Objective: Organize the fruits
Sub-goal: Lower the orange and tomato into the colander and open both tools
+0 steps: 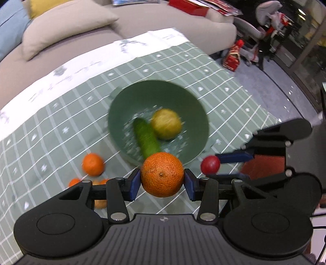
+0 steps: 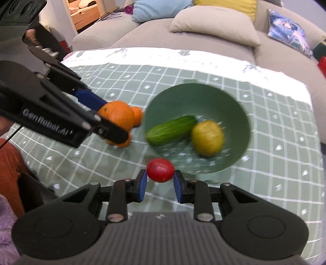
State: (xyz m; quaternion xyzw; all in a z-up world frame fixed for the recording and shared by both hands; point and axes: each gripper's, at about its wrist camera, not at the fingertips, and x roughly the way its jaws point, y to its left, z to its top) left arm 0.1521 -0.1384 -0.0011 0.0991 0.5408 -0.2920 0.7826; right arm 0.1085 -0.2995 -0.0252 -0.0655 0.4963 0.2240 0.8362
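Orange (image 1: 162, 175) pinched between the blue fingers (image 1: 134, 185) of the left gripper (image 1: 162, 184), lifted off the checked tabletop (image 1: 51, 126) near the green bowl (image 1: 195, 97). Small red fruit (image 2: 160, 170) clamped in the right gripper (image 2: 160, 183), just before the bowl's near rim. Cucumber (image 2: 172, 130) and yellow fruit (image 2: 207, 138) inside the bowl. More oranges (image 1: 93, 164) lying left of it. "GenRobot.AI" printed on the left gripper's side. Both grippers angled steeply downward.

A grey sofa (image 2: 203, 40) is stretching behind my surface (image 2: 264, 163), which is wearing a green checked cloth (image 1: 183, 61). A beige cushion (image 2: 214, 26), a blue one (image 2: 159, 10) and a yellow one (image 2: 226, 6) are sitting along it.
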